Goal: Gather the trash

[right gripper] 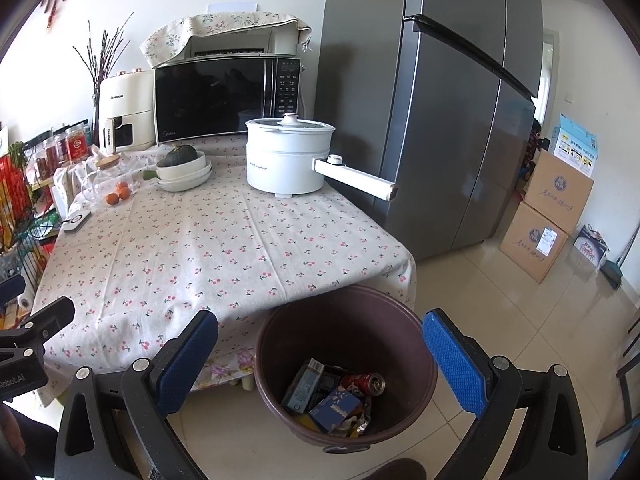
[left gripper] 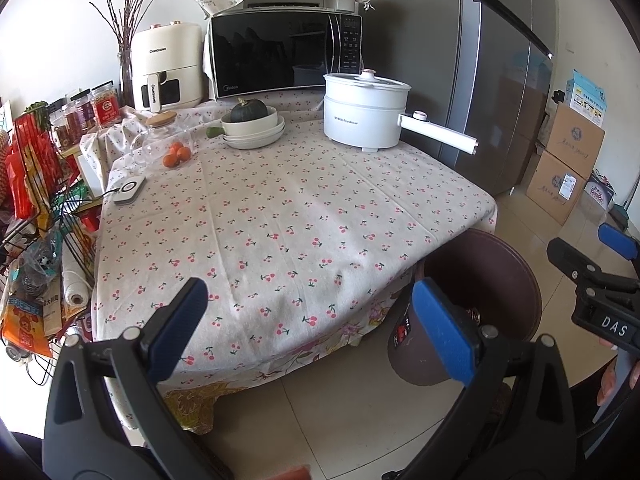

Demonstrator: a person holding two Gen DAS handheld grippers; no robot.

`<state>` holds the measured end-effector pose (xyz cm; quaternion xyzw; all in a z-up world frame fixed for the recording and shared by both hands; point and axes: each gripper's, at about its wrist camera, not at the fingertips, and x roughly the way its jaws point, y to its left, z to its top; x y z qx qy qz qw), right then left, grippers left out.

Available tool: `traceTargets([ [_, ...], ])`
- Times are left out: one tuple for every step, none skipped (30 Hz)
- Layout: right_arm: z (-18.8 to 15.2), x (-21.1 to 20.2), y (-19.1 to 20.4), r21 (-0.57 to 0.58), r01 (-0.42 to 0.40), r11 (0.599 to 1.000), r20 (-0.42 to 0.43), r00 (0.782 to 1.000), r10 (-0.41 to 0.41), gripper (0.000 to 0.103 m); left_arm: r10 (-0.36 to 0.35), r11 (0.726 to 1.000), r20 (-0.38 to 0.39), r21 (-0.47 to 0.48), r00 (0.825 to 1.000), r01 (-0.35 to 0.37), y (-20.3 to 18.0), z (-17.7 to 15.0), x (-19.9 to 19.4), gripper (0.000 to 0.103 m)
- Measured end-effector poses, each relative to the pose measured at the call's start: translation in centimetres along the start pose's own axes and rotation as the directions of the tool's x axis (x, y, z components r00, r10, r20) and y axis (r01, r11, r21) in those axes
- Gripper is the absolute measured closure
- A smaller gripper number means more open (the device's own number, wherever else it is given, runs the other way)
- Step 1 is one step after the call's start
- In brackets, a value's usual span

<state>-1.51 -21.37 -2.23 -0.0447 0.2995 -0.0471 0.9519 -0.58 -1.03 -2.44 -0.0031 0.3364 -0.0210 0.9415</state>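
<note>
While the tall grey metal refrigerator (right gripper: 440, 120) stands behind it, the counter (right gripper: 200, 248) under a cherry-print cloth has its front half bare, and the appliances sit at the back. A black microwave (right gripper: 224, 96) is at the rear, with a white electric pot (right gripper: 286, 156) in front of it, the pot's long handle pointing right, past the counter edge.

The round maroon plastic bin (right gripper: 344, 364) stands upright on the tiled floor, mouth up, just beside the counter's front right corner. The trash lies in its bottom: a red drink can (right gripper: 366, 383) on its side, long axis running left-right with its open end to the right, and a tilted blue carton (right gripper: 335, 408) touching other wrappers.

The right claw (right gripper: 324, 364) hovers above the bin, fingers wide apart and empty, pointing forward and down. The left claw (left gripper: 316, 336) is also spread and empty, aimed over the counter's front edge, with the bin behind its right finger.
</note>
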Motion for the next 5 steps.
traceTargets([
  [0.00, -0.06, 0.03, -0.001, 0.000, 1.000, 0.001, 1.000, 0.000, 0.000, -0.003, 1.000, -0.001, 0.000, 1.000, 0.003, 0.01, 0.06, 0.03, 0.001],
  [0.02, -0.07, 0.05, -0.002, 0.002, 1.000, 0.002, 1.000, -0.002, 0.000, -0.006, 1.000, -0.002, 0.000, 1.000, 0.006, 0.04, 0.15, 0.06, 0.001],
  [0.06, -0.07, 0.08, -0.004, 0.002, 1.000, 0.004, 1.000, -0.002, 0.000, -0.008, 1.000, -0.005, 0.000, 1.000, 0.008, 0.06, 0.23, 0.11, 0.001],
  [0.07, -0.09, 0.17, -0.005, 0.002, 1.000, 0.006, 1.000, -0.002, 0.000, -0.010, 1.000, -0.009, 0.000, 1.000, 0.010, 0.07, 0.33, 0.19, 0.001],
  [0.08, -0.11, 0.24, -0.007, -0.004, 1.000, 0.008, 1.000, 0.004, 0.000, -0.014, 1.000, -0.016, -0.001, 1.000, 0.014, 0.15, 0.50, 0.29, 0.001],
])
